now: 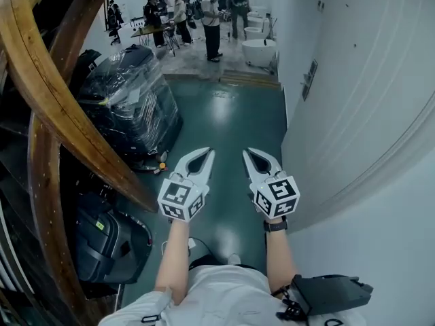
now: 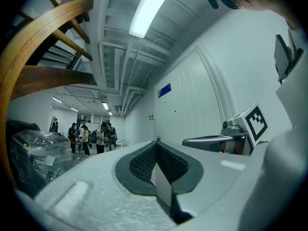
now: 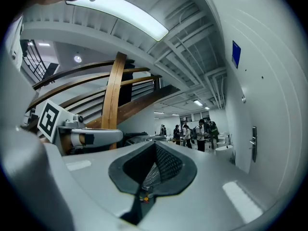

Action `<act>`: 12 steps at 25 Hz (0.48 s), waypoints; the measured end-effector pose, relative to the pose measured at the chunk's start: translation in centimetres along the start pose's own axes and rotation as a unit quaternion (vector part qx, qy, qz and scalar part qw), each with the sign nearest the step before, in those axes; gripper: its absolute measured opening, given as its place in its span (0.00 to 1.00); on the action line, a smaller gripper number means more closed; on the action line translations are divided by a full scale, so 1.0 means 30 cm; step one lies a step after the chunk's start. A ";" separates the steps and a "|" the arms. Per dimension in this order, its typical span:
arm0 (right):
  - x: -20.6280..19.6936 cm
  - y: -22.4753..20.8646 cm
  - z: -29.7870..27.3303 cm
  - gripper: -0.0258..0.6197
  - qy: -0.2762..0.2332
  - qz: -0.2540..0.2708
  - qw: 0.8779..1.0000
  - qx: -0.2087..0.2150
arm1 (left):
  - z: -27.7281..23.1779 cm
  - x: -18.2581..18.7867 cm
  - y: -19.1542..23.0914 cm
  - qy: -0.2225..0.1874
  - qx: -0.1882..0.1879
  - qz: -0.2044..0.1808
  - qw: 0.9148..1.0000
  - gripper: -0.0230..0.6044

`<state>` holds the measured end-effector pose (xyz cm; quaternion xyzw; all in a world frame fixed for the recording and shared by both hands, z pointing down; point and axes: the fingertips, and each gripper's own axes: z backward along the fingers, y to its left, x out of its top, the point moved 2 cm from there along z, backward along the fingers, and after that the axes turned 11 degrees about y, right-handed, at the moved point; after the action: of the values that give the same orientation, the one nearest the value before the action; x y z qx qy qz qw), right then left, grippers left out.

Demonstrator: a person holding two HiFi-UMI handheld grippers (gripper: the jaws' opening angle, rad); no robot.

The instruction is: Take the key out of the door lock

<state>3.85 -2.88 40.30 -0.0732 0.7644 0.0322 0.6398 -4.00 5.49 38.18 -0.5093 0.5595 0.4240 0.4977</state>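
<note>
Forearms (image 1: pixel 173 257) reach out from the white shirt at the bottom of the head view, carrying both tools level over the green floor (image 1: pixel 231 114). At far left, a curved wooden stair beam (image 1: pixel 61 114) and a plastic-wrapped machine (image 1: pixel 132 94) crowd the passage.

Left gripper (image 1: pixel 208 152): jaws closed, nothing between them. Right gripper (image 1: pixel 249 152): jaws closed, likewise empty.

The door handle plate (image 3: pixel 253 144) sits on the white wall (image 1: pixel 353 114) at right, well ahead of both tools. The key itself is too small to make out.

Risks, as judged:
- Closed jaws reaching the lock would knock the key rather than seize it.
- A pull on an unturned key could bind.
- A loose pinch could drop it.
</note>
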 end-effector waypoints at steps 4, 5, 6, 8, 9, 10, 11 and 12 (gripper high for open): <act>-0.032 -0.090 -0.127 0.03 0.024 -0.011 1.000 0.006 | -0.118 -0.045 0.056 0.020 -0.014 0.017 1.000 0.03; -0.038 -0.111 -0.162 0.03 0.027 -0.014 1.000 0.008 | -0.147 -0.056 0.071 0.023 -0.020 0.019 0.999 0.03; -0.043 -0.128 -0.199 0.03 0.028 -0.019 0.999 0.012 | -0.176 -0.066 0.092 0.026 -0.028 0.022 0.999 0.03; -0.047 -0.159 -0.278 0.03 0.029 -0.026 0.999 0.017 | -0.238 -0.077 0.152 0.026 -0.042 0.027 0.998 0.03; -0.045 -0.179 -0.317 0.04 0.028 -0.026 0.999 0.016 | -0.273 -0.078 0.187 0.024 -0.048 0.029 0.998 0.03; -0.038 -0.202 -0.357 0.04 0.026 -0.024 0.999 0.015 | -0.310 -0.077 0.222 0.022 -0.052 0.028 0.998 0.04; -0.027 -0.224 -0.400 0.04 0.022 -0.023 0.999 0.014 | -0.346 -0.074 0.261 0.020 -0.054 0.024 0.998 0.04; -0.012 -0.244 -0.448 0.04 0.018 -0.022 1.000 0.013 | -0.381 -0.068 0.306 0.019 -0.053 0.018 0.998 0.04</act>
<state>-8.05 -12.00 43.39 -0.0821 0.7741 0.0072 0.6277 -14.57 -4.30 41.55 -0.5330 0.5543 0.4522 0.4519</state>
